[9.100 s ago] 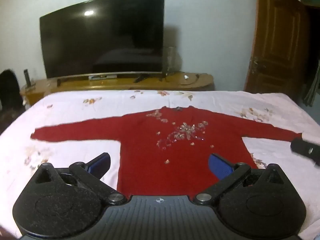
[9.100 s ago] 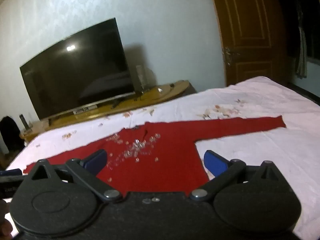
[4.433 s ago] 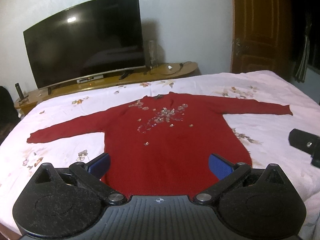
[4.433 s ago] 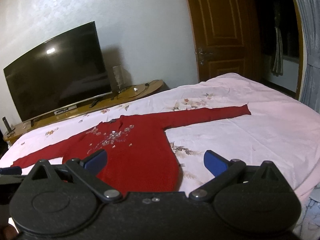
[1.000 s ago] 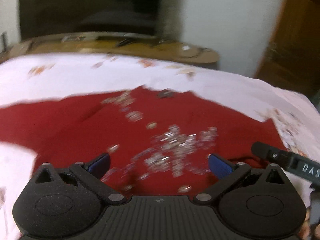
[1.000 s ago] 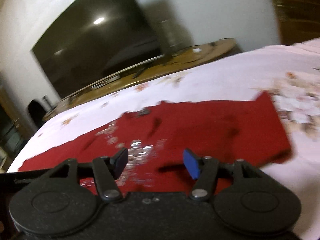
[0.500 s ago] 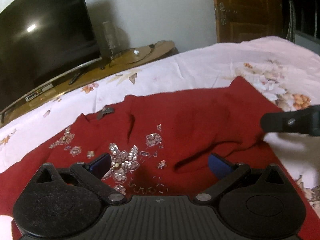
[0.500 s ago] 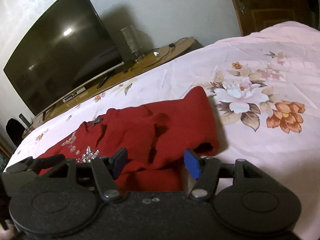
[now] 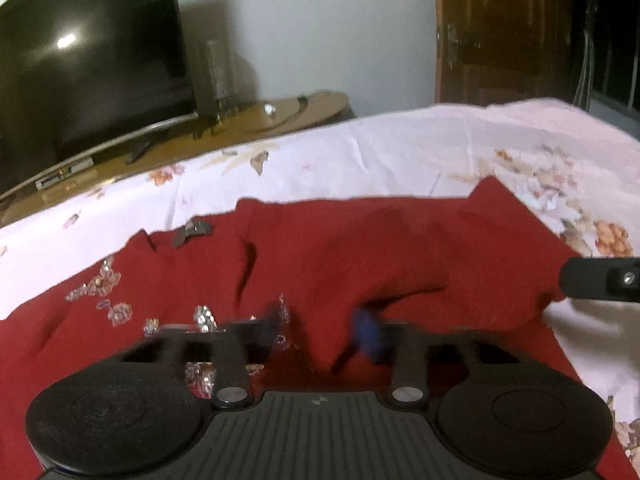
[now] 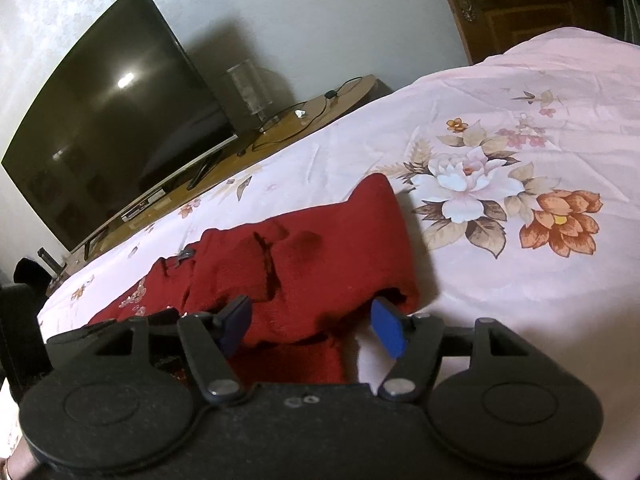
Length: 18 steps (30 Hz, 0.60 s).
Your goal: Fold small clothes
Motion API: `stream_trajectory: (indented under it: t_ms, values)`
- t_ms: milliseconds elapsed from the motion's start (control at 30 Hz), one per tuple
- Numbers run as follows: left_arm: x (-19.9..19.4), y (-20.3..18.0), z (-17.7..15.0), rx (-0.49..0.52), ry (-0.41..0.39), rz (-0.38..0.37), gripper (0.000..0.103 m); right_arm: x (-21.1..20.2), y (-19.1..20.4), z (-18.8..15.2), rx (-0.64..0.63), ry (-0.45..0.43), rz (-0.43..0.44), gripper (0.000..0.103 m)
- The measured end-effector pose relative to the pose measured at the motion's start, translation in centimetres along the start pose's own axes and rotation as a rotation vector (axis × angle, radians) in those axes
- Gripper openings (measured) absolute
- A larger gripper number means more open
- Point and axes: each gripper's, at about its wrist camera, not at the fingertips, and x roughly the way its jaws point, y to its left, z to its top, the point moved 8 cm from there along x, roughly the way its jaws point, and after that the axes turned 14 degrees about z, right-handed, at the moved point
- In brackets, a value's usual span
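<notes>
A red sweater (image 9: 360,252) with sequins lies on the bed, its right sleeve folded in over the body. My left gripper (image 9: 324,328) hovers low over the chest; its blue fingers (image 9: 368,330) are blurred and closer together than before, with red fabric between them. My right gripper (image 10: 314,326) is partly open around the folded sleeve's edge (image 10: 320,256). The right gripper's finger also shows in the left wrist view (image 9: 600,280) at the sweater's right edge.
The bed has a pink floral sheet (image 10: 520,152). Behind it stand a wooden TV bench (image 9: 256,124) with a large dark TV (image 9: 80,68) and a glass jar (image 10: 248,80). A brown door (image 9: 500,32) is at the far right.
The left gripper's fingers have moved inward from wide open and now blur over the sweater. The right gripper has moved slightly closer to the folded sleeve. The sleeve stays folded over.
</notes>
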Motion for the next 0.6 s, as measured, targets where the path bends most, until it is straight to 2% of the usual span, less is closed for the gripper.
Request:
stream_trajectory:
  t_ms: [100,233,300,367,500,600]
  values:
    - [0.0,1.9,0.3,-0.111,0.012,-0.007,0.004,0.2,0.0,0.1,-0.002,-0.003,-0.007,0.066]
    - [-0.1,6.3,0.2,-0.294,0.038,-0.025,0.003,0.6,0.3,0.3,-0.013,-0.007,-0.011,0.066]
    - [-0.7,9.3,0.3,-0.380,0.025,-0.007,0.003,0.8,0.7,0.4,-0.023,-0.011,-0.010,0.066]
    - [-1.4,12.0,0.3,-0.411,-0.006,0.036,0.003,1.0,0.9,0.6,-0.030,-0.012,-0.007,0.066]
    - [-2.1,17.1,-0.8,-0.470,-0.019,0.103,0.003,1.9,1.7,0.6,-0.043,-0.003,-0.004,0.066]
    - [-1.8,20.4,-2.7,-0.533,0.013,0.130,0.003,3.2,2.6,0.4,-0.071,0.018,-0.005,0.066]
